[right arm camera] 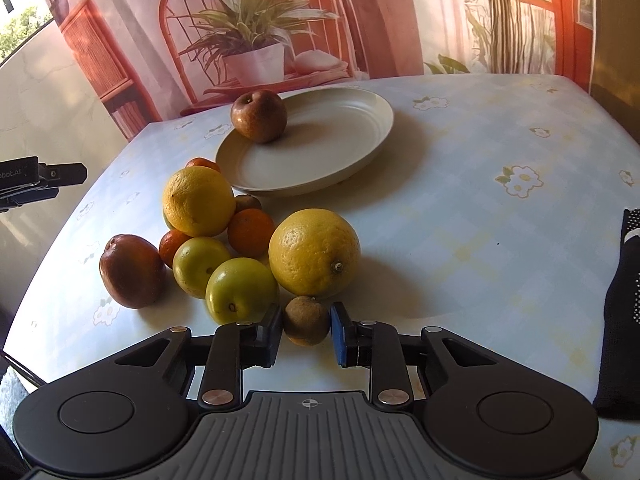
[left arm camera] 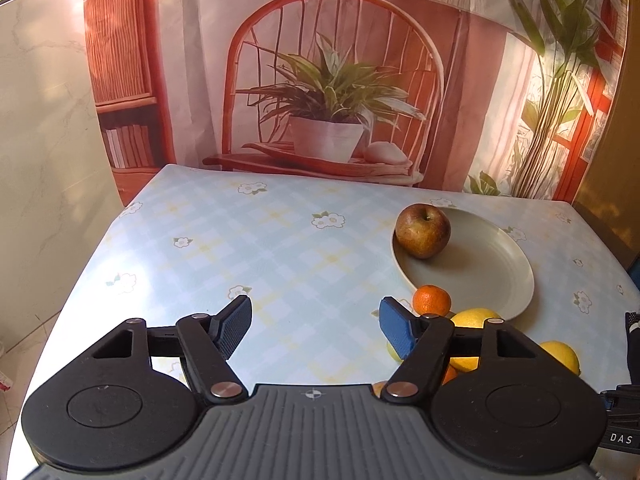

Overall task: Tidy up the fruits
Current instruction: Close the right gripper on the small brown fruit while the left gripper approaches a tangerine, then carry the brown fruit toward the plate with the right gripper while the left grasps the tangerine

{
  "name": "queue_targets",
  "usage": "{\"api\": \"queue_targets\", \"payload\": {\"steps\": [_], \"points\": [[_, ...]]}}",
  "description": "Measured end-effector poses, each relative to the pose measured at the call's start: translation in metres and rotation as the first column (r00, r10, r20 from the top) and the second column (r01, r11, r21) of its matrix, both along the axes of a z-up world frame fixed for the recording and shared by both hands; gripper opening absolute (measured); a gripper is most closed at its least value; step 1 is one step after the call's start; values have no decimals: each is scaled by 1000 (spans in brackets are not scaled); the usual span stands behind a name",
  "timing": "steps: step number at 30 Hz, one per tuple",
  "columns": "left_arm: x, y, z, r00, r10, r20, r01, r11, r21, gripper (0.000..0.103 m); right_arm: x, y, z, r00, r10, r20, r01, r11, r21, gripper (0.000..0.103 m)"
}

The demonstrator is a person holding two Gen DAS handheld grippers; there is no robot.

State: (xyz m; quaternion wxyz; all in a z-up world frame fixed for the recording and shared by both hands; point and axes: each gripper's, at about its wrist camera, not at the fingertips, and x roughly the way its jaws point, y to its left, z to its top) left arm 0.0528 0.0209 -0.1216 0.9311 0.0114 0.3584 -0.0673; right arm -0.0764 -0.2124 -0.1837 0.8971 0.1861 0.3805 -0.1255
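Right wrist: your right gripper (right arm camera: 306, 330) brackets the small brown fruit (right arm camera: 307, 321) nearest you in the pile in front of the plate (right arm camera: 352, 152), jaws not visibly closed on it yet. One apple (right arm camera: 259, 115) is plated. Left gripper (left arm camera: 315, 326) hangs wide open, clear of the pile.

A home dining corner, staged: a table (left arm camera: 248, 248) under a pale checked, flower-printed oilcloth carries a cream plate (right arm camera: 344, 148) and loose fruit (right arm camera: 314, 252). Behind its far edge hangs a printed backdrop (left arm camera: 328, 80) of a rattan chair, potted plant and bookshelf. A marble-look wall (left arm camera: 44, 128) stands at left.
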Motion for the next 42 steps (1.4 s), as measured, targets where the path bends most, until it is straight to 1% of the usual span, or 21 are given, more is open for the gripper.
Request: {"api": "queue_targets", "payload": {"steps": [3,7,10,12,13,15,18,19,22,24,28,31,33,37,42], "points": [[2,-1,-1,1000,-22,-17,21,1000,-23,65,-6,0,10,1000,1,26,0,1000,-18,24],[3,-3,-3,998,-56,-42,53,997,-62,62,-8,1,24,998,7,56,-4,998,-55,24],[5,-9,-10,994,-91,-60,88,995,-48,61,-6,0,33,997,15,81,-9,997,-74,24],[11,-14,-18,987,-141,-83,140,990,-18,60,-3,-1,37,996,24,89,-16,997,-82,24],[15,-16,-21,984,-150,-98,150,989,-2,58,1,-2,39,995,31,91,-23,996,-86,24],[22,-15,-25,981,-156,-116,157,988,-5,52,8,-4,44,994,45,97,-36,995,-97,24],[35,-8,-22,982,-149,-118,146,989,-39,50,21,-8,50,992,64,113,-52,992,-111,24],[40,-6,-20,984,-137,-117,133,990,-42,48,25,-9,51,991,69,117,-56,992,-114,24],[56,-3,-8,989,-112,-96,107,993,-59,47,39,-13,55,989,84,120,-66,988,-142,24],[65,-6,-2,987,-126,-97,119,990,-75,47,47,-16,56,988,88,127,-70,987,-146,24],[82,-26,-5,970,-191,-150,170,976,-138,47,60,-22,60,987,91,136,-70,986,-154,24],[92,-42,-20,950,-225,-216,183,963,-199,48,64,-25,60,986,93,135,-71,985,-156,24],[96,-49,-29,935,-257,-246,198,950,-240,48,64,-28,59,986,90,137,-70,987,-145,23],[100,-59,-40,928,-253,-274,195,956,-222,48,62,-34,54,988,81,130,-63,989,-132,24],[106,-65,-45,914,-275,-298,211,950,-232,48,62,-42,48,990,65,129,-51,992,-113,24]]}}
